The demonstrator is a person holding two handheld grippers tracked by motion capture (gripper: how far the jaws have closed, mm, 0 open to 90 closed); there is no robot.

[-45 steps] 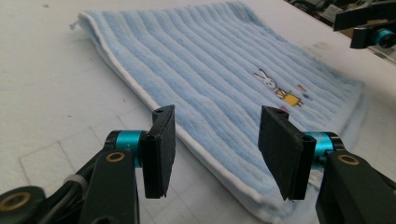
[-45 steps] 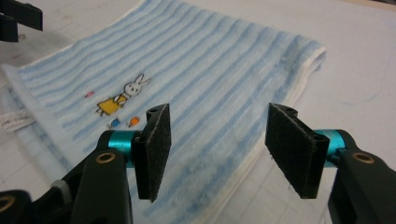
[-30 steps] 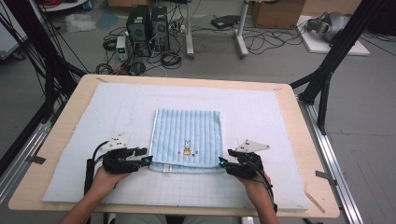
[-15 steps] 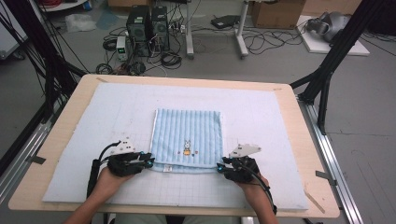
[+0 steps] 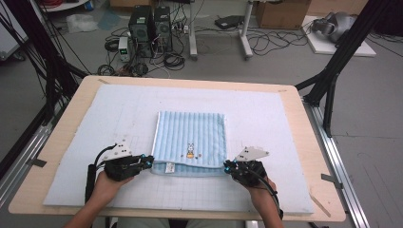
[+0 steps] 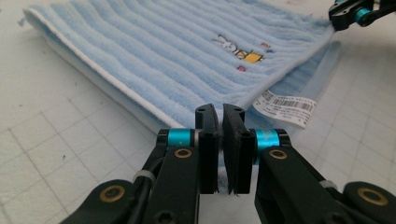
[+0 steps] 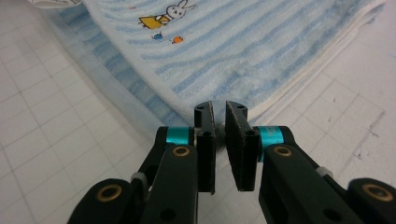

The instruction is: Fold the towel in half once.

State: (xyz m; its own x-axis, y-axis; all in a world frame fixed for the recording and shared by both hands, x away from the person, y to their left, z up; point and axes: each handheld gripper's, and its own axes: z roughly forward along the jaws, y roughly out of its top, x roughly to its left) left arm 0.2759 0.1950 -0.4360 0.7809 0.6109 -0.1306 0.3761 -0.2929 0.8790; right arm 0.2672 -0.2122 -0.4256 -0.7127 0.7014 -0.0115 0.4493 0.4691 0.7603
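A folded light-blue towel (image 5: 191,142) of ribbed terry w/ a white hem, roughly square, lies flat near the middle of a pale gridded foam mat (image 5: 266,118). A small bunny (image 5: 190,150) is stitched near its front edge, and a white barcode label (image 6: 284,106) sticks out from under the front edge (seen in the left gripper view).

The mat covers most of a light wood table (image 5: 313,142) w/ rounded corners. Beyond it is a grey floor w/ two black PC towers (image 5: 151,26), loose cables (image 5: 266,42) and cardboard boxes (image 5: 280,12). Black frame struts (image 5: 340,61) stand at both sides.

Left gripper (image 5: 148,161), black w/ teal rings, rests on the mat at the towel's front left corner, tips at the edge. Its jaws are nearly together, a slim gap betw. them; nothing visibly pinched. Right gripper (image 5: 228,166) sits at the front right corner, tips at the edge too. Its jaws stand narrowly apart, just short of the hem in its own view. A hand (image 5: 107,183) holds the left gripper; the other hand (image 5: 261,192) holds the right.
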